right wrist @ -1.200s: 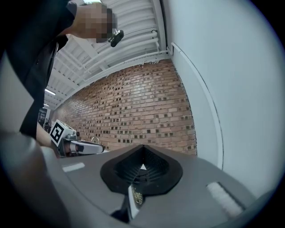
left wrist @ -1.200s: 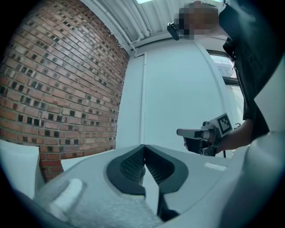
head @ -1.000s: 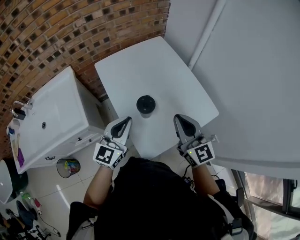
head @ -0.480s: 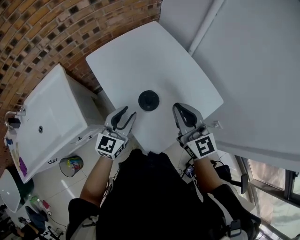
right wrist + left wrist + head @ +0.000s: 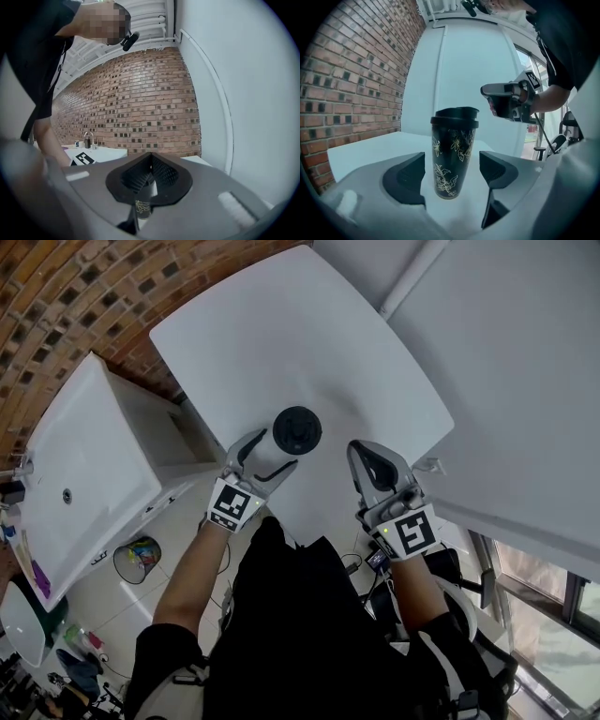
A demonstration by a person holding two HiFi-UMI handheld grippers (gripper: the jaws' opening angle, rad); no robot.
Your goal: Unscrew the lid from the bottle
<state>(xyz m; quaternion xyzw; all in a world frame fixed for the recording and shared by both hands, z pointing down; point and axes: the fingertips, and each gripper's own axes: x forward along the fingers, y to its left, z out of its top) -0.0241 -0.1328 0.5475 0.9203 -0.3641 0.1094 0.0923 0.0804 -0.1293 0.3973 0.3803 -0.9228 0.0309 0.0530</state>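
A black bottle (image 5: 452,159) with a gold flower pattern stands upright on the white table (image 5: 281,324). Its black lid (image 5: 297,430) is on top, also seen as the lid (image 5: 455,117). My left gripper (image 5: 269,454) straddles the bottle's lower body. Its jaws have just been opening, and both pads (image 5: 405,180) stand clear of the bottle's sides. My right gripper (image 5: 366,460) hovers shut to the right of the bottle with nothing in it. In the right gripper view, a strip of the bottle (image 5: 142,208) shows below the shut right gripper (image 5: 150,176).
A white sink counter (image 5: 84,484) stands left of the table under a brick wall (image 5: 75,296). A waste bin (image 5: 136,557) sits on the floor below it. A white wall with a pipe (image 5: 412,277) runs along the table's right side.
My left gripper has dropped and moved forward to the bottle, and its jaws went from shut to wide apart around it. The right gripper has sunk a little and stayed shut.
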